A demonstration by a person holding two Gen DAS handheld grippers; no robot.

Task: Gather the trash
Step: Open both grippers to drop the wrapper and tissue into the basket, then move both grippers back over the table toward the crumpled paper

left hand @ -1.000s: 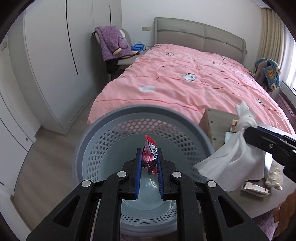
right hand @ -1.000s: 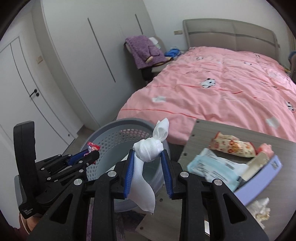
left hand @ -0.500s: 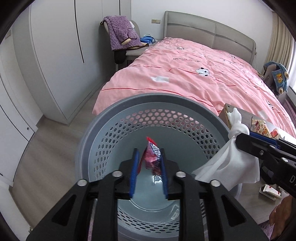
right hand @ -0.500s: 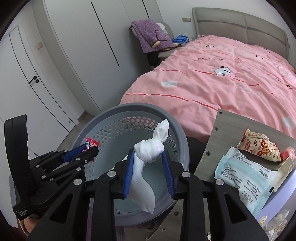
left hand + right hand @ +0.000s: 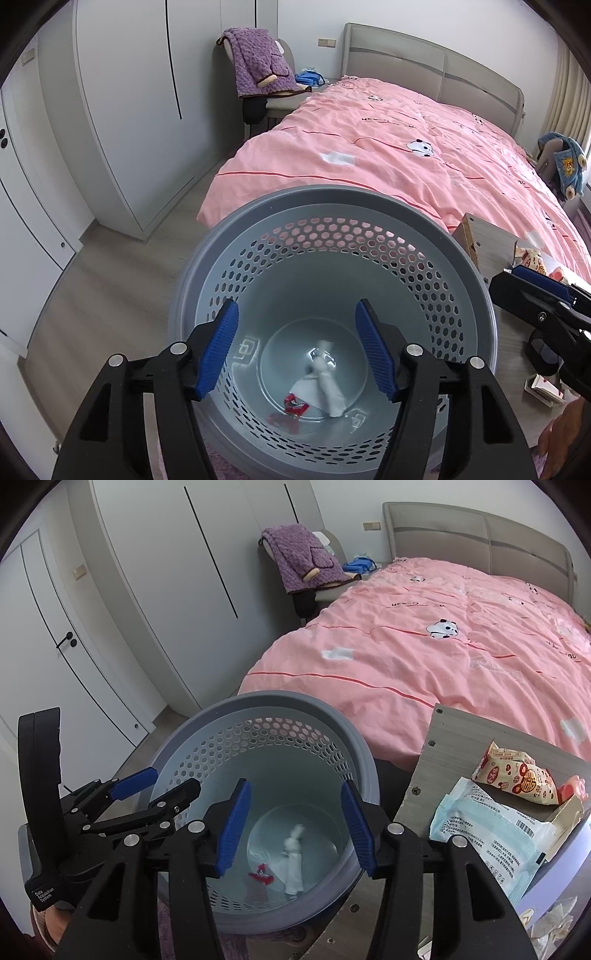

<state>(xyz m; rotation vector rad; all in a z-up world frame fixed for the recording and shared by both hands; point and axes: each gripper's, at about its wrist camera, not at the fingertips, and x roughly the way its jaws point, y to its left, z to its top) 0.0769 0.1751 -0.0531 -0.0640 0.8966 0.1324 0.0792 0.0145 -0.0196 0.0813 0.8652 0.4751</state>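
Observation:
A grey perforated trash basket [image 5: 332,195] [image 5: 266,698] stands on the floor beside the bed. On its bottom lie a red wrapper [image 5: 295,406] [image 5: 261,877] and a knotted white tissue [image 5: 325,380] [image 5: 293,864]. My left gripper [image 5: 297,343] hangs over the basket's mouth, its jaws opening with nothing between them. My right gripper [image 5: 293,825] hangs over the same mouth from the right, its jaws also opening and empty. In the right wrist view the left gripper [image 5: 155,786] shows at the basket's left rim.
A wooden table [image 5: 436,760] at the right carries a snack packet [image 5: 517,775], a pale blue wipes pack [image 5: 484,830] and crumpled tissue [image 5: 554,919]. A pink-covered bed [image 5: 388,147] lies behind the basket. White wardrobe doors [image 5: 122,110] line the left wall. A chair with a purple garment [image 5: 258,70] stands by the headboard.
Both grippers opened over the basket. The red wrapper fell from the left one and the white tissue from the right one; both now lie on the basket's bottom.

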